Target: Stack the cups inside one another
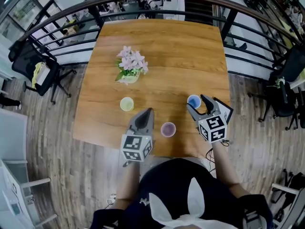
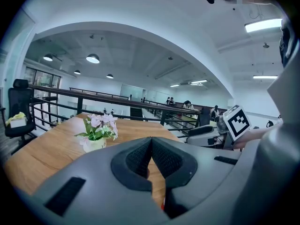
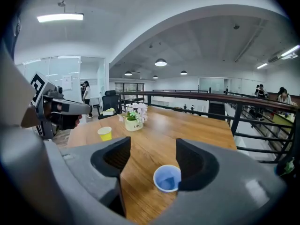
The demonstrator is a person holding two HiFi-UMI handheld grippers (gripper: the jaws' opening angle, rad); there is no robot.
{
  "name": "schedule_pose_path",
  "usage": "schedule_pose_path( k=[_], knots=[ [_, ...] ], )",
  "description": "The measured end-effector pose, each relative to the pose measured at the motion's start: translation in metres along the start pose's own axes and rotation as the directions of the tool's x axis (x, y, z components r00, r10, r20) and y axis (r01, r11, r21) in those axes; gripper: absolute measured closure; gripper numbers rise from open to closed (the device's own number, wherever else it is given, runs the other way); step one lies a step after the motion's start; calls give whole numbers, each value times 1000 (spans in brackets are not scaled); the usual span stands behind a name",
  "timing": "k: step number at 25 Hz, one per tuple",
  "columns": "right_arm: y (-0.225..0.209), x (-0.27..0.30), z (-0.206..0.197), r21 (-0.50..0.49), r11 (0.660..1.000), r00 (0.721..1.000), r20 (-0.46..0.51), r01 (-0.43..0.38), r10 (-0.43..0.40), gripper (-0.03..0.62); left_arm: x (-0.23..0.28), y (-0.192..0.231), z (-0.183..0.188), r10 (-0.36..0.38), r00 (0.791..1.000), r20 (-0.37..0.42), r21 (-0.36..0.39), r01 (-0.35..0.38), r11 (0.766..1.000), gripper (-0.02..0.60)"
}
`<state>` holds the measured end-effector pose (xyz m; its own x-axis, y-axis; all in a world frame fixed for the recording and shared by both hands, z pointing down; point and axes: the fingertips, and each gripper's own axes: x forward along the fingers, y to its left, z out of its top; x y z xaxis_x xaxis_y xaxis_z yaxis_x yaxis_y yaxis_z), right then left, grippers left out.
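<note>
Three small cups stand apart on a wooden counter (image 1: 190, 51) as a person with a gripper in each hand sets about nesting them. The right gripper (image 3: 152, 159), jaws spread wide, is lined up on the blue cup (image 3: 167, 177). That cup stands upright at the mouth of the jaws, hard by the right-hand one; no view settles whether it touches, and nothing is pinched. The left gripper (image 2: 151, 144) has its jaws pressed together on nothing. The purple cup (image 1: 168, 129) stands just beside it near the counter's front edge, and the yellow cup (image 1: 127, 103) a little farther in. All three cups are upright, open side up, and look empty. Beyond them a pale pot (image 1: 128, 78) holds pink flowers (image 1: 132, 61). The cups appear light and thin-walled, probably paper or plastic. They should be easy to lift, but apt to tip if nudged, slide on the smooth wood, or buckle under a hard squeeze. The soundest hold is likely across the upper wall just below the rim, one jaw on each side, closed only until the cup stops slipping. That would leave the base free to drop into another cup's mouth. With nothing yet nested, the stacking appears to be at its start.
</note>
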<state>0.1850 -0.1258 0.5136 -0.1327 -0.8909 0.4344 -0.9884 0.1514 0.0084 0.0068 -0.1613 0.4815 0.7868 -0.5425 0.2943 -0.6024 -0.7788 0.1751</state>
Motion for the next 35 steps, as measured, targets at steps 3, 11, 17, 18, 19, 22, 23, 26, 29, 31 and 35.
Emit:
schedule_pose_path(
  k=[3, 11, 17, 18, 19, 22, 23, 26, 29, 31, 35],
  knots=[
    [-6, 11, -14, 20, 1000, 999, -34, -2, 2, 270, 6, 5, -4, 3, 1000, -14, -5, -3, 1000, 565],
    [-20, 38, -48, 47, 999, 994, -107, 12, -7, 261, 18, 18, -18, 11, 998, -54, -20, -12, 1000, 565],
    [-30, 49, -71, 61, 998, 987, -157, 33, -23, 247, 21, 26, -24, 19, 997, -71, -30, -21, 999, 565],
    [-31, 50, -74, 64, 997, 986, -163, 36, -25, 247, 21, 27, -25, 19, 997, -73, -32, -22, 999, 565],
    [-33, 52, -77, 66, 997, 985, -170, 38, -26, 247, 22, 27, -25, 19, 997, -76, -35, -22, 999, 565],
    [-34, 57, -85, 68, 997, 981, -193, 38, -24, 247, 24, 27, -29, 13, 995, -99, -43, -17, 999, 565],
    [-34, 58, -88, 68, 997, 979, -201, 38, -24, 247, 24, 28, -31, 12, 995, -102, -42, -17, 999, 565],
    [-34, 63, -97, 70, 997, 975, -221, 39, -23, 246, 25, 30, -34, 13, 995, -98, -41, -17, 999, 565],
    [-36, 66, -104, 76, 996, 970, -241, 44, -24, 235, 26, 30, -35, 16, 995, -102, -44, -20, 999, 565],
    [-37, 68, -108, 80, 996, 968, -251, 47, -25, 233, 25, 30, -36, 18, 994, -106, -45, -23, 999, 565],
    [-38, 72, -117, 88, 995, 962, -271, 54, -28, 233, 25, 31, -39, 23, 994, -103, -49, -29, 998, 565]
  ],
)
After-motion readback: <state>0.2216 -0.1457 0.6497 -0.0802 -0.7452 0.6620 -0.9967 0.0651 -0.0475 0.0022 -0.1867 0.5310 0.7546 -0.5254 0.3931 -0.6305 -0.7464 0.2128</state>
